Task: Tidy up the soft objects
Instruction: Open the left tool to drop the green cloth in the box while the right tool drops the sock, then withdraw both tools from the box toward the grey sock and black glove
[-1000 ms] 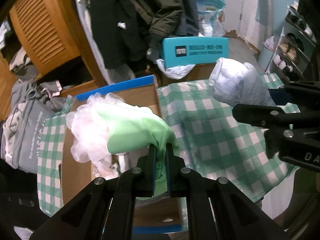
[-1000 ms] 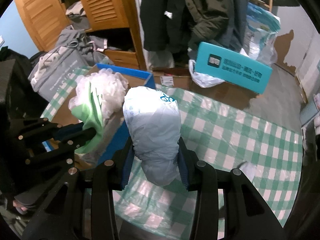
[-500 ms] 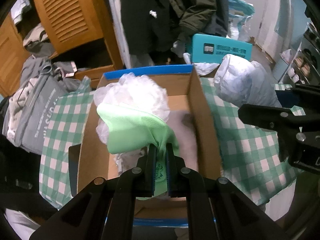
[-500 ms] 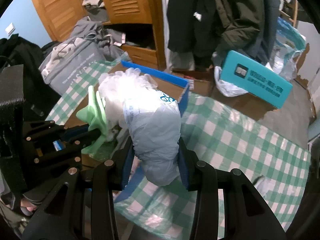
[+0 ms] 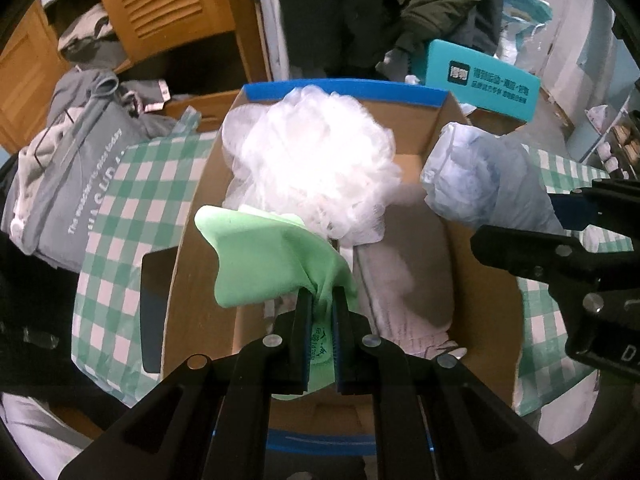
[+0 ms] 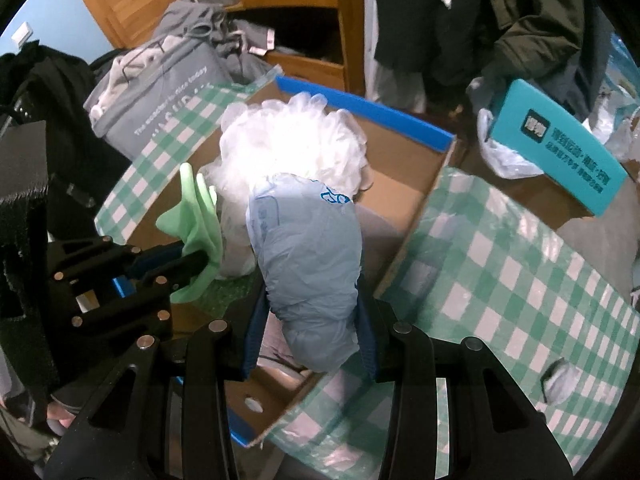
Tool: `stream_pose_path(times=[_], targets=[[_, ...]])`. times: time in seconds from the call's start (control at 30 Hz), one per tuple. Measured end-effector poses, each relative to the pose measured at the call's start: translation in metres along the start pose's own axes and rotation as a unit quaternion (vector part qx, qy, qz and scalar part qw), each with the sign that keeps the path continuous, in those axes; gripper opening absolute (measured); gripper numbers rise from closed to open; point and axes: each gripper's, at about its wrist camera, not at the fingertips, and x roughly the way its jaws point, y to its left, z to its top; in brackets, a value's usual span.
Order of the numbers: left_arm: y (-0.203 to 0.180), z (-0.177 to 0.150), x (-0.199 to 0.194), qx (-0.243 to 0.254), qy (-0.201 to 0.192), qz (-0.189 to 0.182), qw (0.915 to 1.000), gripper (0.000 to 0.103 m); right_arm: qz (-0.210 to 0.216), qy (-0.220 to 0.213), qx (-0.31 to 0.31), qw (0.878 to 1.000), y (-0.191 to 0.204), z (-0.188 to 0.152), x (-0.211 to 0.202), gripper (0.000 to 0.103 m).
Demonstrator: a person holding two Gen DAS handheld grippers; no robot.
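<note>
Left gripper (image 5: pixel 320 312) clamped on a green cloth (image 5: pixel 260 264) bearing a white mesh puff (image 5: pixel 312 160), above the open cardboard box (image 5: pixel 476 280). Right gripper (image 6: pixel 312 320) clamped on a pale blue plastic bundle (image 6: pixel 308 248) over the box's right edge. Green-checked tablecloth (image 6: pixel 500 280); wooden louvred cupboard (image 5: pixel 160 4), hanging coats behind. Box contents indistinct.

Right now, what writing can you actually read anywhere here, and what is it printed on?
"得物": black square logo on the teal box; the white Chinese lines beside it are too blurred to read.
"The weather is nice today": grey bag, partly blurred; the larger letters below are cut off.
Green cloth: dark print between the left tool's pads, unreadable.
Blue plastic bag: blue print, unreadable.
</note>
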Motion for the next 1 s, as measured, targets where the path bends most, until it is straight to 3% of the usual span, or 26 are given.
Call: stream_pose_path(times=[0.1,0.23,0.3,0.37,1.0], targets=[[0.006,-0.001,0.002,-0.009,0.005,0.004,0.9999,0.012,0.010,0.007,0.000,1.000,0.002,0.001,0.008,0.041],[0.010,-0.001,0.003,-0.020,0.005,0.009,0.9998,0.037,0.021,0.009,0.007,1.000,0.001,0.001,0.012,0.044],[0.012,-0.001,0.001,-0.021,-0.001,0.012,0.9997,0.047,0.017,0.007,0.010,1.000,0.001,0.001,0.011,0.059],[0.011,0.000,0.001,-0.018,-0.004,0.021,0.9996,0.058,0.011,-0.001,0.009,1.000,0.002,0.001,0.008,0.063],[-0.017,0.009,-0.014,0.011,-0.025,0.008,0.9996,0.065,-0.032,-0.032,0.015,0.999,-0.022,-0.010,-0.026,0.070]])
